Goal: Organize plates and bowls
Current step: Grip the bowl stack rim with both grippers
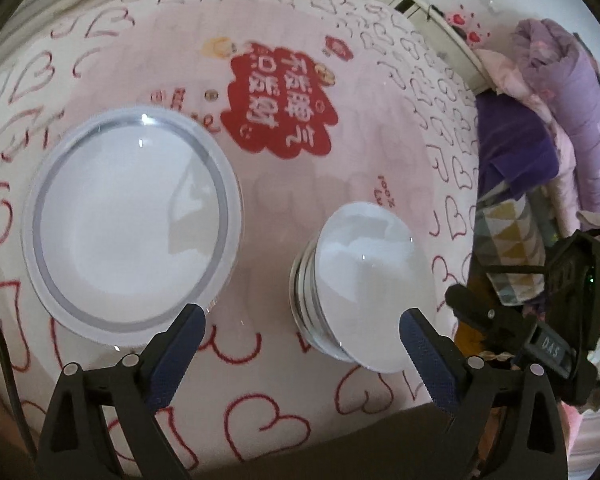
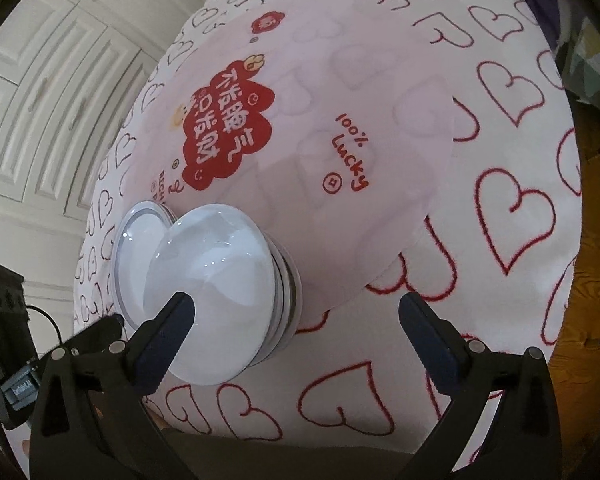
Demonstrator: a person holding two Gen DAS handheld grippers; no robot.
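Right, the heart-print cloth [image 1: 260,352] fills the view, a pink round mat [image 1: 300,168] spread on it. On the mat, the white plate [image 1: 132,220] lies flat at nine o'clock from the stacked bowls [image 1: 364,284], which sit at the mat's near edge, apart from the plate. The left gripper [image 1: 302,322] hangs with jaws spread wide, nothing between them. The right gripper [image 2: 296,308] is spread too, its left finger in front of the bowls' rim.

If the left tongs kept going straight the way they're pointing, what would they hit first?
Probably the heart-print cloth, in the bare gap between the plate and the stack of bowls; the open left tongs straddle that gap, though depth is unclear.
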